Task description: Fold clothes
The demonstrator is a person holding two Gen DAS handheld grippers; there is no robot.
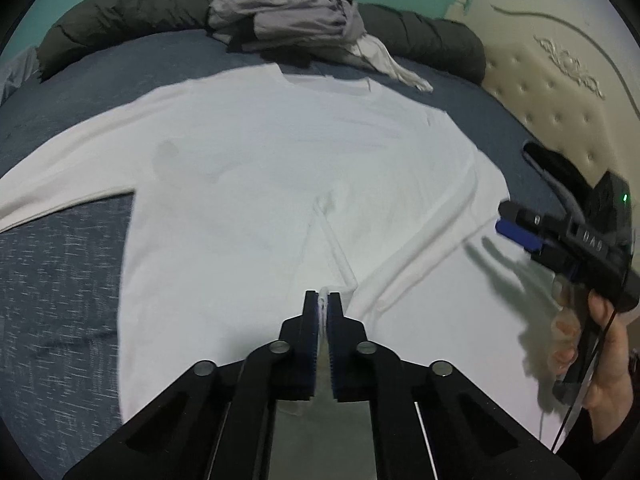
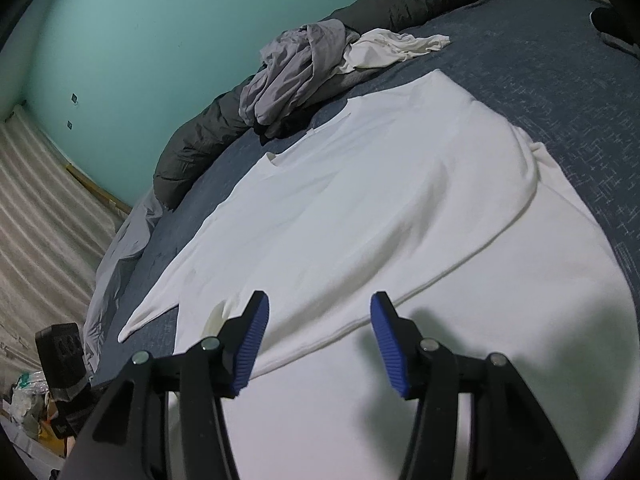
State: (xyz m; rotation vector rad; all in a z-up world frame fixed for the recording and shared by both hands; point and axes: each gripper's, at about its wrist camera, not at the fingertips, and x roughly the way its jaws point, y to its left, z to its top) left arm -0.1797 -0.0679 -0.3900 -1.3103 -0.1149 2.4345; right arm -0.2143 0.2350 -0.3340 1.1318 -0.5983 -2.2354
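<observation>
The left gripper [image 1: 323,300] jaws pinch the white shirt [image 1: 280,168], which stretches away ahead; the right gripper [image 2: 318,312] jaws gape above it.

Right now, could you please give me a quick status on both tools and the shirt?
Left tool shut, pinching white shirt fabric. Right tool open above shirt, holding nothing. Grey clothes pile beyond collar, not in the way.

White shirt's [image 1: 260,152] hem beyond frame.
</observation>
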